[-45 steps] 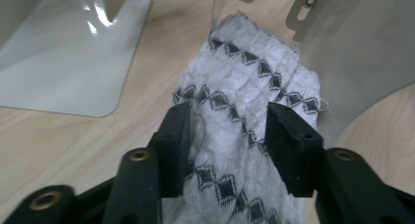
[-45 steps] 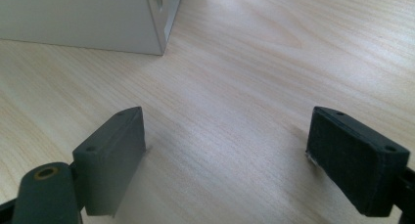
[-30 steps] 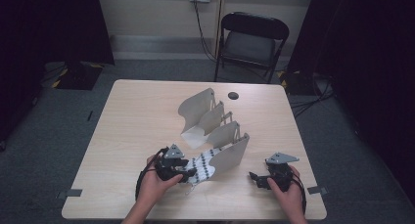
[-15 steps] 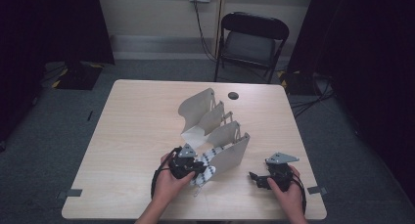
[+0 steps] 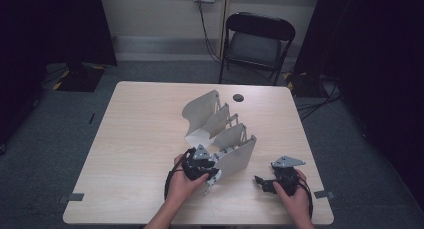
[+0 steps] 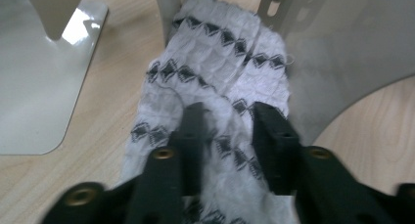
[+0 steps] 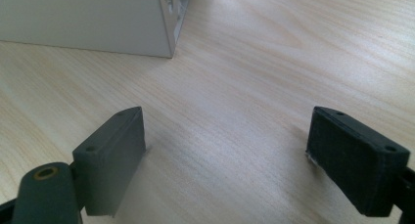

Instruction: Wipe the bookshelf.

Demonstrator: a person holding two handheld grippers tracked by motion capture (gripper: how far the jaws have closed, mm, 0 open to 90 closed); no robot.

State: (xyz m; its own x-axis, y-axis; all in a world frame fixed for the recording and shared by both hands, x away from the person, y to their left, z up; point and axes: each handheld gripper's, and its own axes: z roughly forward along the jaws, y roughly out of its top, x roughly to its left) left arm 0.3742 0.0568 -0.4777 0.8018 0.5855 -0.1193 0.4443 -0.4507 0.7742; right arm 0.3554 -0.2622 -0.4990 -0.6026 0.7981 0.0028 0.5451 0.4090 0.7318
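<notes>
The work in hand appears to be feeding a white knitted cloth with black diamond pattern (image 6: 220, 87) into a pale grey sheet-metal rack with curved upright dividers (image 5: 220, 126); the rack is seen near the middle of the light wood-grain worktop (image 5: 135, 134), and the cloth is laid flat at the rack's near end, its far part running up between two of the dividers (image 6: 337, 53), its near part under the left gripper (image 6: 226, 136).

Left gripper: jaws partly parted and just been opening; in the left gripper view the cloth is seen between and under them, a fold of it bunched against the inner face of one jaw; the pads are not seen pressing from both sides, so it is judged as released rather than clamped. In the high view the left gripper (image 5: 200, 166) is placed right at the rack's near corner, with cloth showing below it.

Right gripper (image 7: 225, 150): jaws spread wide, nothing between them, bare worktop beneath; held well apart from the cloth, near the front right edge of the worktop (image 5: 270, 181); a corner of the rack (image 7: 147, 33) is seen ahead of it.

Progress judged: cloth already brought to the rack and partly entered between dividers; left to do: near part to be pushed or pulled fully in; right gripper not yet engaged.
</notes>
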